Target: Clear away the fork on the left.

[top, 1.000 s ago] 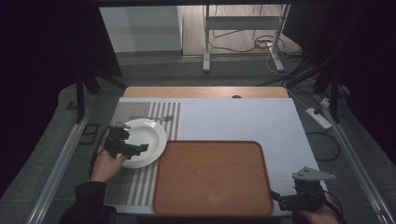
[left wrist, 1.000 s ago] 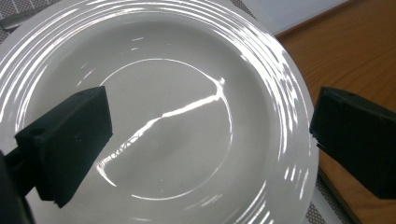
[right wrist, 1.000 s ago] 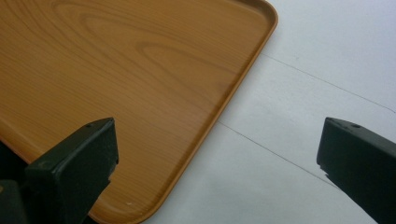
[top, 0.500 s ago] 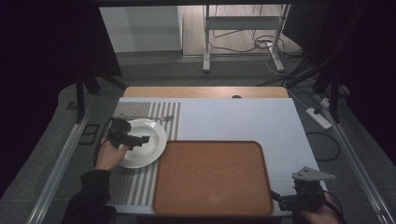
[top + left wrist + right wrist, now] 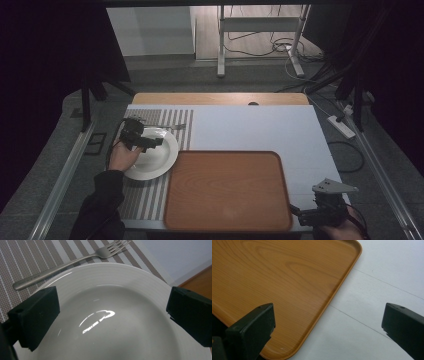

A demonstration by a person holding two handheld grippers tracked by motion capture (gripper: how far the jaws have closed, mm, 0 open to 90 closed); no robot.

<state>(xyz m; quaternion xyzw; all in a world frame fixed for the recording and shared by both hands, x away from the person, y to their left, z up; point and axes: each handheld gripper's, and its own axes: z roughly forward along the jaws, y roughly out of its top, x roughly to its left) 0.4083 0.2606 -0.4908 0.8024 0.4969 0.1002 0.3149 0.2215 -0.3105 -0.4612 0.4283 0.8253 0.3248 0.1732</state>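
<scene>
- High view: L gripper (image 5: 156, 142) hovered, jaws wide, over white plate (image 5: 151, 153).
- Plate looked glossy, stiff, breakable, prob. slippery; grip at rim.
- R gripper (image 5: 296, 212) wide, idle by tray (image 5: 227, 192).

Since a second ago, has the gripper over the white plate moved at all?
Yes. The left gripper has moved away from the person, from the plate's near left rim toward its far edge by the fork. The plate stayed put.

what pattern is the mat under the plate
Brown and white stripes on the mat, clearest in the left gripper view, beneath the white plate.
</scene>
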